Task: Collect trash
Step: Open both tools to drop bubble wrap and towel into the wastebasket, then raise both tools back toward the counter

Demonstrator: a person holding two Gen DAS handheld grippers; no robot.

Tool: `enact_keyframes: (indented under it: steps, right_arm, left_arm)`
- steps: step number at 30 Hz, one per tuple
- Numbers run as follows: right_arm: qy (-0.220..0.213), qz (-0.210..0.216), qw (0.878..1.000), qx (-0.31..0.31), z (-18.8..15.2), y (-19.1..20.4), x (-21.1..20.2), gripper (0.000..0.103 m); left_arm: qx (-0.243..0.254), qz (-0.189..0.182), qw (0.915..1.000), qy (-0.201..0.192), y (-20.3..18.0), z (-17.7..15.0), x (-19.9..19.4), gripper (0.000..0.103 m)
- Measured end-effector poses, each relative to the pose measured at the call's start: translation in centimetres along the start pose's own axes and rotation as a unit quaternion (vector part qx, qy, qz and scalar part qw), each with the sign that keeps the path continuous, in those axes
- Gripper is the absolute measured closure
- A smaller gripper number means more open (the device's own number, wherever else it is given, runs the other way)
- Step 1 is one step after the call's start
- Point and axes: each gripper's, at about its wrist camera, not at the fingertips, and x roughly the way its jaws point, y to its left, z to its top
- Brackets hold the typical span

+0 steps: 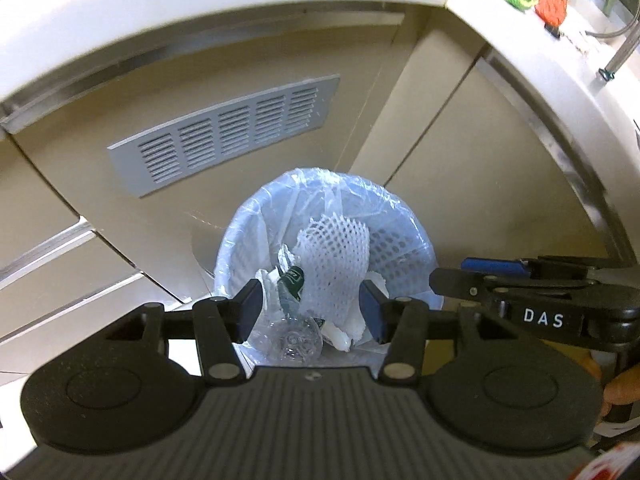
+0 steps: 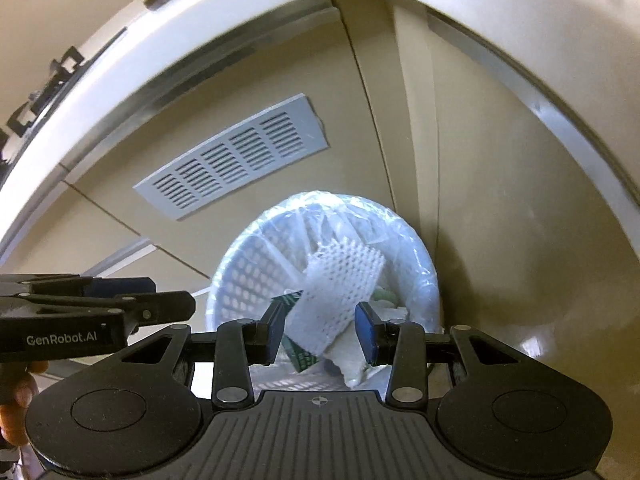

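Bin mouth open above; cabinets crowd behind, worktop prob overhangs

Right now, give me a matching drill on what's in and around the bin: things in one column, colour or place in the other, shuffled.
Things:
1. foam net
2. vent grille
3. wrapper
4. clear bottle

Descriptions:
A. grey, on the cabinet panel behind the bin
B. see-through, at the near edge of the bin
C. white mesh, on top of the trash
D. dark green

Pairs: 1-C, 2-A, 3-D, 4-B

White mesh bin, lined with clear plastic; foam net at center, green wrapper at its 9 o'clock.
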Motion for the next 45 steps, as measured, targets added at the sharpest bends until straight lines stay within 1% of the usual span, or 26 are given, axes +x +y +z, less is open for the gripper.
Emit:
enact_keyframes:
  steps: [4,8,17,21,22,23,25,26,30,35,40,45]
  right_arm:
    - [-0.005,0.012,1.000,-0.012,0.4,0.8,-1.3,0.063]
    - [-0.020,0.031,0.999,-0.025,0.8,1.6,-3.1,0.063]
    - [-0.051,0.059,0.996,-0.043,1.5,2.7,-6.7,0.063]
    - [-0.076,0.065,0.994,-0.043,1.9,2.4,-9.0,0.063]
    - [-0.082,0.064,0.994,-0.042,2.1,2.2,-9.4,0.062]
    - [-0.090,0.062,0.993,-0.040,2.3,2.0,-9.9,0.059]
    - [-0.108,0.056,0.992,-0.035,2.9,1.6,-11.0,0.051]
    - [-0.118,0.053,0.991,-0.031,3.2,1.3,-11.5,0.050]
    - [-0.160,0.028,0.986,-0.019,4.8,0.0,-13.7,0.049]
    - [-0.206,-0.013,0.978,0.011,7.1,-2.1,-15.6,0.048]
    - [-0.236,-0.058,0.968,0.063,9.5,-5.0,-16.3,0.048]
    - [-0.255,-0.101,0.957,0.097,12.2,-7.4,-15.6,0.048]
  left_arm:
    - [-0.005,0.011,0.9998,-0.015,-0.3,0.0,-1.7,0.054]
    - [-0.012,0.017,0.9993,-0.029,-0.6,0.0,-3.3,0.054]
    - [-0.018,0.019,0.9976,-0.064,-1.4,0.0,-7.0,0.054]
    - [-0.014,0.017,0.9960,-0.087,-2.2,0.6,-8.6,0.054]
    - [-0.013,0.016,0.9955,-0.092,-2.3,0.8,-8.7,0.054]
    - [-0.012,0.015,0.9950,-0.097,-2.5,1.0,-9.0,0.054]
    - [-0.009,0.016,0.9941,-0.107,-2.7,1.6,-9.4,0.054]
    - [-0.008,0.016,0.9936,-0.111,-2.8,1.9,-9.6,0.054]
    - [0.003,0.014,0.9914,-0.130,-3.0,3.6,-10.0,0.054]
    - [0.028,0.009,0.9882,-0.150,-3.5,6.5,-10.0,0.054]
    - [0.054,-0.006,0.9857,-0.159,-4.3,10.2,-9.3,0.054]
    - [0.078,-0.024,0.9821,-0.169,-5.2,13.6,-8.4,0.054]
